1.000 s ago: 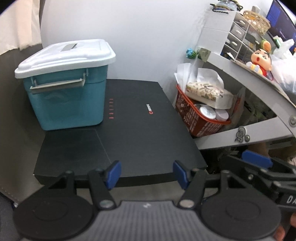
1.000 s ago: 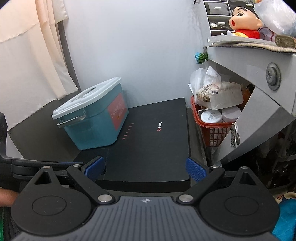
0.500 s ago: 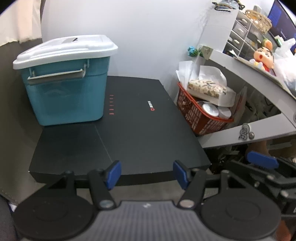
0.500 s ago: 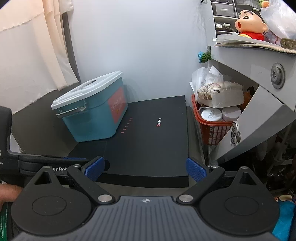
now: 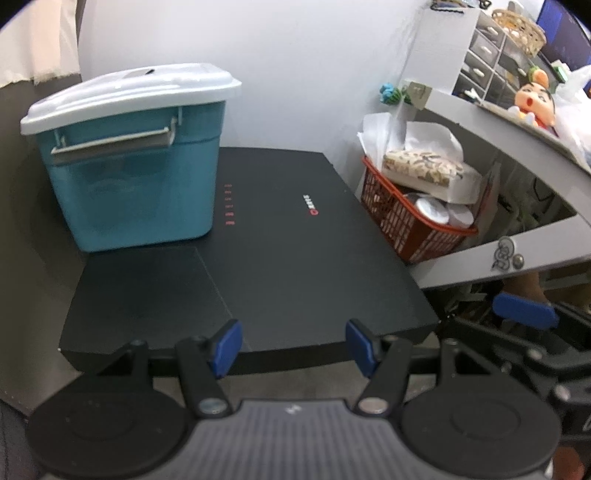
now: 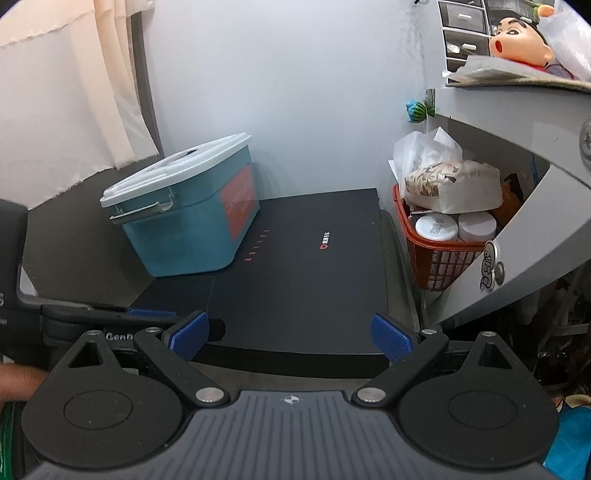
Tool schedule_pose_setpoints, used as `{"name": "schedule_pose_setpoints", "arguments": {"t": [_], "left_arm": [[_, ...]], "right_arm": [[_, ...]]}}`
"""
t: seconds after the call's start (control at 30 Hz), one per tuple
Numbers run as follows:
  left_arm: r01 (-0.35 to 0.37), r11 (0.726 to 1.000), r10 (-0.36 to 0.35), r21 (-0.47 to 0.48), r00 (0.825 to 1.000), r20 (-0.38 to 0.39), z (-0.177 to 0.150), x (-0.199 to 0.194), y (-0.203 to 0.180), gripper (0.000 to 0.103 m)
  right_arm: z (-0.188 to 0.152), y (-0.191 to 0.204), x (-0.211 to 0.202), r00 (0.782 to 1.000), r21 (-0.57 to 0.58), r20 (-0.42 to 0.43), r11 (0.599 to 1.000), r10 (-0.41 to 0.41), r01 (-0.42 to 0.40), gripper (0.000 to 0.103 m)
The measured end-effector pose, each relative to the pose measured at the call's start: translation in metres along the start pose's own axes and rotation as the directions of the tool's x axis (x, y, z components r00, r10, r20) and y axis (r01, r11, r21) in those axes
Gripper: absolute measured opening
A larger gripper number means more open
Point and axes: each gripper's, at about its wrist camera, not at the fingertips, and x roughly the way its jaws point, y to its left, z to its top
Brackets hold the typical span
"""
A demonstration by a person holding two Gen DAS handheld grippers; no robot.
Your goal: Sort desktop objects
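Teal plastic forms the body of the storage bin [image 5: 142,177], which carries a white lid [image 5: 129,94] closed on top and a grey latch handle across its front. You will find the bin standing upright on the rear left corner of the flat black box [image 5: 280,254], close to the white wall. The black box lies flat on the dark desk surface [image 6: 77,251] and bears small red markings on its top. Your left gripper [image 5: 293,349] hovers at the near edge of the black box with its blue-padded fingers [image 5: 223,349] spread apart and nothing between them. Your right gripper [image 6: 291,336] sits at the same near edge, further to the right; its jaws are spread wider and it also holds nothing. Neither gripper touches the bin. To the right of the black box, a red mesh basket [image 6: 436,254] sits under a slanted grey shelf panel [image 6: 535,236]. The basket contains a patterned tissue pack [image 6: 454,184] lying on top of two round white-lidded jars [image 6: 436,227]. A cartoon figure doll [image 6: 521,35] rests on the shelf above. A pale curtain [image 6: 66,85] hangs at the left.
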Motion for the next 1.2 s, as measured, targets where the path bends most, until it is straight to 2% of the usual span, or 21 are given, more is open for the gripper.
{"name": "schedule_pose_setpoints", "arguments": {"t": [0.3, 0.6, 1.2], "left_arm": [[-0.052, 0.999, 0.052, -0.014, 0.998, 0.033, -0.002, -0.006, 0.003, 0.065], [-0.071, 0.997, 0.071, -0.024, 0.997, 0.017, -0.008, -0.006, 0.006, 0.063], [-0.087, 0.996, 0.087, -0.002, 0.995, 0.051, -0.013, -0.015, 0.005, 0.065]], "right_arm": [[-0.001, 0.000, 0.009, 1.000, 0.004, -0.007, 1.000, -0.011, 0.011, 0.097], [-0.006, 0.002, 0.007, 1.000, -0.014, -0.013, 1.000, -0.004, 0.004, 0.097], [-0.011, 0.001, 0.005, 1.000, -0.019, -0.026, 1.000, -0.016, 0.015, 0.097]]}}
